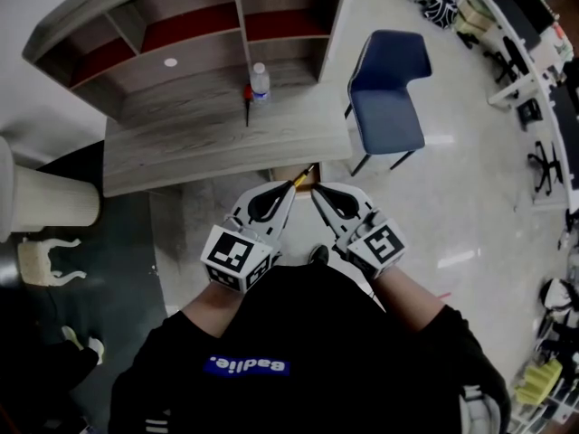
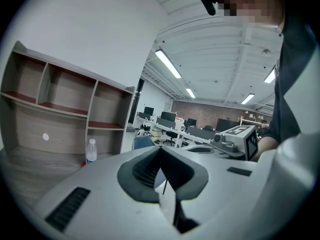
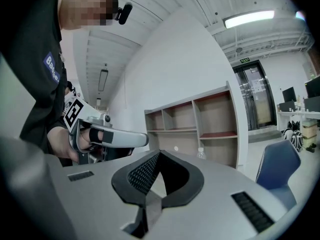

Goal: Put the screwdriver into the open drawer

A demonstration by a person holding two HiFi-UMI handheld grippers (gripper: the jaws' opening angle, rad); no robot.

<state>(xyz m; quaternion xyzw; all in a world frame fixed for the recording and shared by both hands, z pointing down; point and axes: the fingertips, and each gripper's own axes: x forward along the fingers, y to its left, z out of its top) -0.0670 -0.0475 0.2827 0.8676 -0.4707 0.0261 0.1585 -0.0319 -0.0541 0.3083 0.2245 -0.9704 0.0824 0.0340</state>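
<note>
**Head view.** The screwdriver [image 1: 247, 107] lies on the counter [image 1: 181, 143], just beside a water bottle [image 1: 260, 81] and near the foot of the shelf unit [image 1: 181, 34]. Its long axis runs from the back of the counter to the front. The red handle sits at the shelf end, and the dark shaft points toward the front edge and the person. The open drawer [image 1: 297, 177] shows as a small brown opening below the counter's front edge, right of the tool and well apart from it; the grippers hide most of its inside. A blue chair [image 1: 389, 98] stands off the counter's right end.

**Grippers.** The left gripper [image 1: 291, 186] and right gripper [image 1: 316, 192] are held side by side before the person's body, near the drawer and well apart from the screwdriver. Each gripper view shows its jaws closed pad to pad, with nothing between them.

**Handling (judgement).** The tool is probably light and rigid, a slim metal shaft set in a thicker handle. It should not deform, but being round it may roll on the flat counter. The handle likely offers the wider, less slippery hold and carries most of the weight. Jaws set across the handle, at right angles to the long axis, should keep it level, whereas the thin shaft could pivot or slip. The bottle leaves little room on the handle's right side; whether the two touch cannot be told
</note>
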